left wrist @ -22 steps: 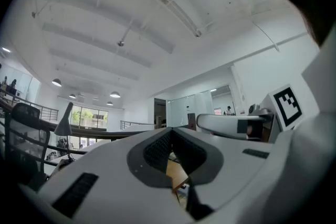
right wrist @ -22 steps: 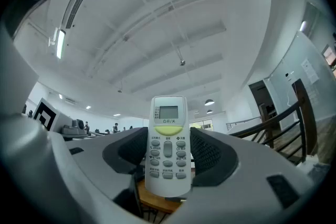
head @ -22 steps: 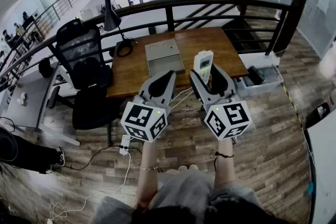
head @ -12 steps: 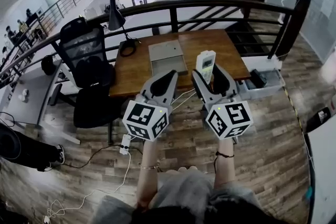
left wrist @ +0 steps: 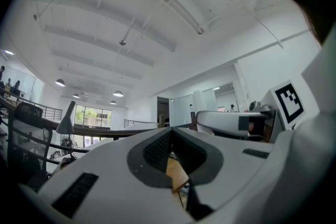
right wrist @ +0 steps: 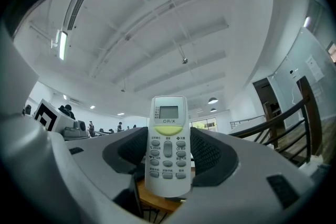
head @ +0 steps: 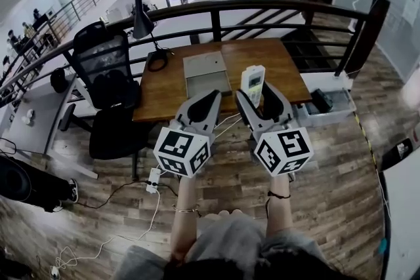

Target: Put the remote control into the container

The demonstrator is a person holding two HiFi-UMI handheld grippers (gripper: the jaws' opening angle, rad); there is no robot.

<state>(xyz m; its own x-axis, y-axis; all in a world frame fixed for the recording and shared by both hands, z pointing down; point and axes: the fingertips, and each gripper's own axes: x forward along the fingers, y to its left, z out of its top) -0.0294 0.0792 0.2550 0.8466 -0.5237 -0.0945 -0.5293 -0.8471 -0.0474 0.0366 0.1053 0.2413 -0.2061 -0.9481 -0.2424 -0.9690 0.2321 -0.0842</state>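
Left gripper (head: 214, 96) near, jaws closed together on nothing, right gripper (right wrist: 168, 147) beside it clamped on upright white remote control (right wrist: 168, 139), wooden table (head: 279, 59) beyond, grey container (head: 206, 73) lying on it, apart from remote, railing (head: 262, 6) behind.

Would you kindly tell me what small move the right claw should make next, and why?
Probably ease the right claw forward and left, toward the grey container on the wooden table. It grips the remote control upright, while the container lies ahead, left of the remote in the head view.
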